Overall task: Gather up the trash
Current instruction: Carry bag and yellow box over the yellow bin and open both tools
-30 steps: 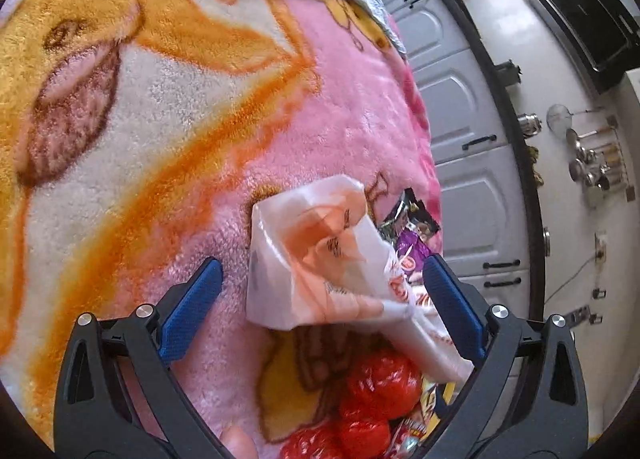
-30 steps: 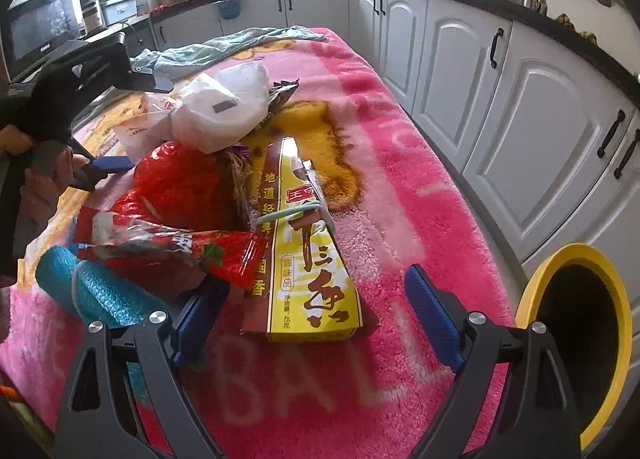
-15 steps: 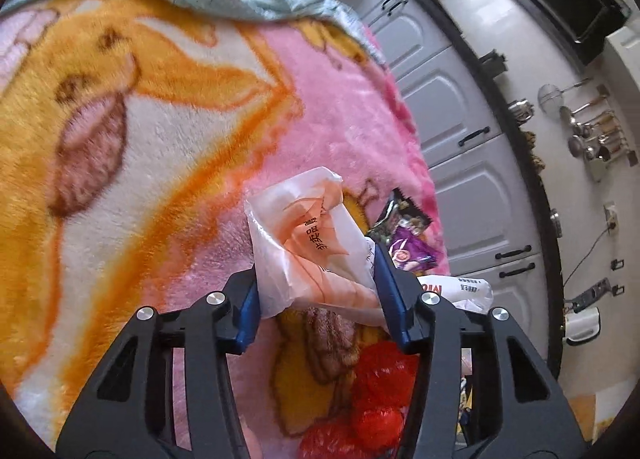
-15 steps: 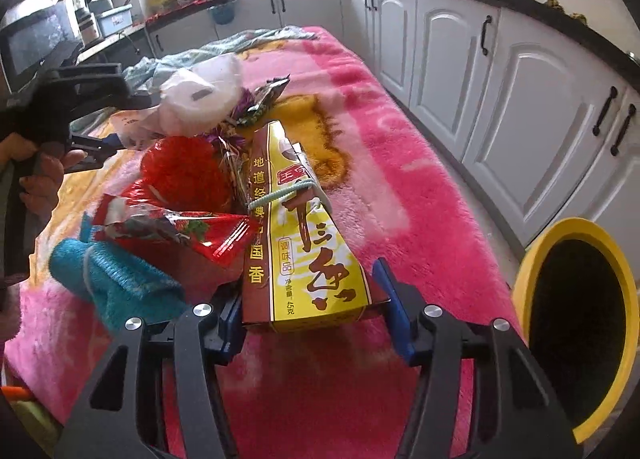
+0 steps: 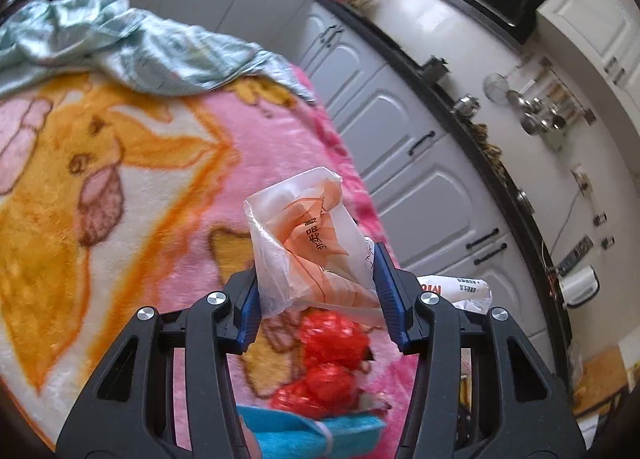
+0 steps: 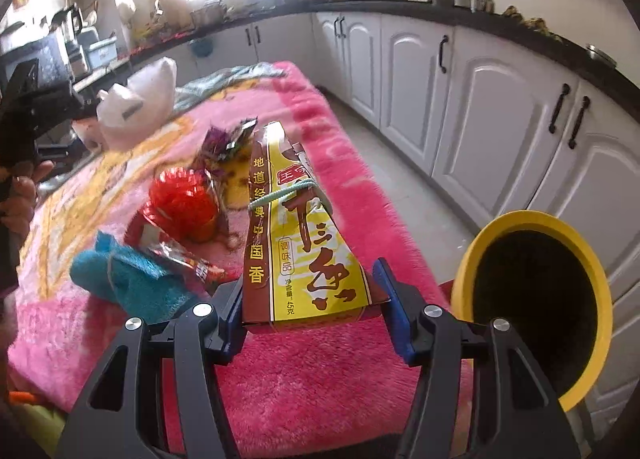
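We hold the yellow seasoning box (image 6: 304,255) clamped in our right gripper (image 6: 310,311) near the pink blanket's (image 6: 340,163) edge beside the yellow bin (image 6: 532,219), while our left gripper (image 5: 316,291) grips the plastic bag (image 5: 308,247) above the blanket, cabinets (image 6: 500,119) beyond.

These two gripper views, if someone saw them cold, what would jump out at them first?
Probably the yellow and brown seasoning box, clamped in the right gripper above the bright pink blanket, with the yellow bin open just to its right. Next, the crumpled white and orange plastic bag pinched in the left gripper, with red netting lying on the blanket below it.
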